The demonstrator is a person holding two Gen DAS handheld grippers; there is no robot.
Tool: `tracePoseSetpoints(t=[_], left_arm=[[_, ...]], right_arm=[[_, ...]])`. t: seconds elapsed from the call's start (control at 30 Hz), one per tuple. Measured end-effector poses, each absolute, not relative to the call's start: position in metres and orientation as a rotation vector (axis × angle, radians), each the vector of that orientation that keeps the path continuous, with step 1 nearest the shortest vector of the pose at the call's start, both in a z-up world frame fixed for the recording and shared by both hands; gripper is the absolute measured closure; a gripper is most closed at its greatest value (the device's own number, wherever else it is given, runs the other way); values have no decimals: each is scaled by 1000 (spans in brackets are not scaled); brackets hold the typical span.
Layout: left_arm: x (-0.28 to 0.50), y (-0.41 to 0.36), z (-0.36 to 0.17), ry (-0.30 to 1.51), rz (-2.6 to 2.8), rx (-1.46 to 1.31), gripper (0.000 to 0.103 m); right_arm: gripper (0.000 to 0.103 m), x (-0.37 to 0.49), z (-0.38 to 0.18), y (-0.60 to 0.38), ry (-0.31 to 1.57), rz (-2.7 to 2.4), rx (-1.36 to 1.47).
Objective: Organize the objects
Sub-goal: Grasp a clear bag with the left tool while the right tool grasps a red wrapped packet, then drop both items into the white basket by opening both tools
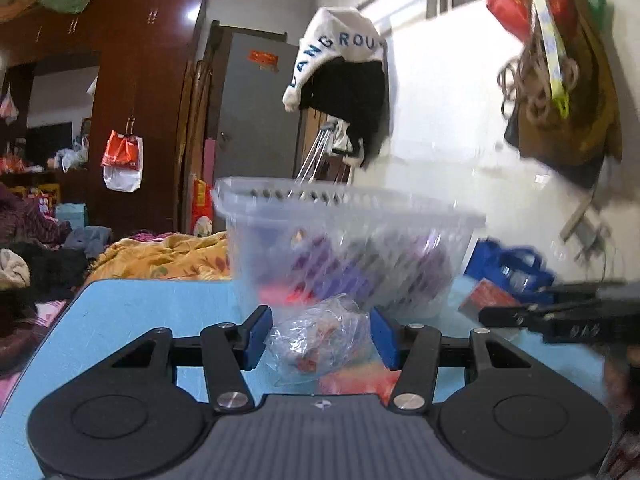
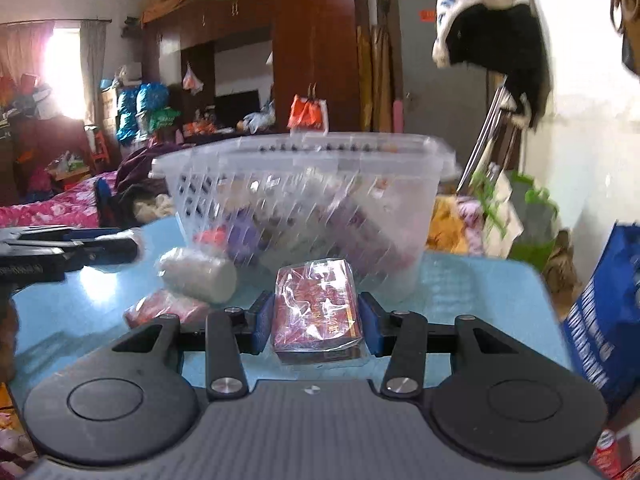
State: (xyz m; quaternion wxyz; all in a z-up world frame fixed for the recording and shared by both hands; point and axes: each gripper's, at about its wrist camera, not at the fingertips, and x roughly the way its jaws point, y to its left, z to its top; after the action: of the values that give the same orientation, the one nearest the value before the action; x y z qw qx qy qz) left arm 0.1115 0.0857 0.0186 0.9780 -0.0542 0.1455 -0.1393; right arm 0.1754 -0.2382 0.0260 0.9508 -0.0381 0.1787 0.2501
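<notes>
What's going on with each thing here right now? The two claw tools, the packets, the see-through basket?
Left gripper: closed on a crinkly clear bag of small items.
Right gripper: closed on a red box in plastic wrap.
Clear basket: upright on the blue table, already holding purple and red packets.
White wrapped roll: lying on its side, loose.
Red packet: lying flat, untouched.

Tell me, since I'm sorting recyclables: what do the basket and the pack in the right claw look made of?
Basket: translucent plastic, apparently rigid, with moulded slots and contents visible through its walls. Pack between the right claw pads: probably a cardboard box in glossy clear film, judging by square edges and crinkled highlights.
</notes>
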Motion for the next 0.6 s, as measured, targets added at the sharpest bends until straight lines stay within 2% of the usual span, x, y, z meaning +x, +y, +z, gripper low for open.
tracePoseSetpoints(t=[0.2, 0.37, 0.4, 0.43, 0.5, 0.53, 0.57, 0.6], left_arm=[[148, 75, 109, 210, -255, -117, 46], [225, 58, 136, 289, -165, -99, 45], [237, 57, 134, 304, -161, -109, 43], [246, 54, 130, 316, -150, -108, 33], [260, 50, 122, 357, -133, -85, 18], [262, 48, 118, 368, -133, -72, 18], [260, 48, 116, 371, -134, -64, 18], [255, 48, 115, 369, -140, -58, 18]], right_arm=[[54, 193, 107, -227, 160, 507, -38], [54, 254, 130, -204, 229, 459, -71], [54, 262, 127, -200, 230, 444, -92], [52, 266, 124, -195, 217, 427, -125], [25, 270, 116, -186, 202, 386, -197], [6, 268, 112, -183, 197, 362, -221], [1, 263, 110, -183, 188, 349, -232], [1, 257, 111, -184, 182, 350, -225]])
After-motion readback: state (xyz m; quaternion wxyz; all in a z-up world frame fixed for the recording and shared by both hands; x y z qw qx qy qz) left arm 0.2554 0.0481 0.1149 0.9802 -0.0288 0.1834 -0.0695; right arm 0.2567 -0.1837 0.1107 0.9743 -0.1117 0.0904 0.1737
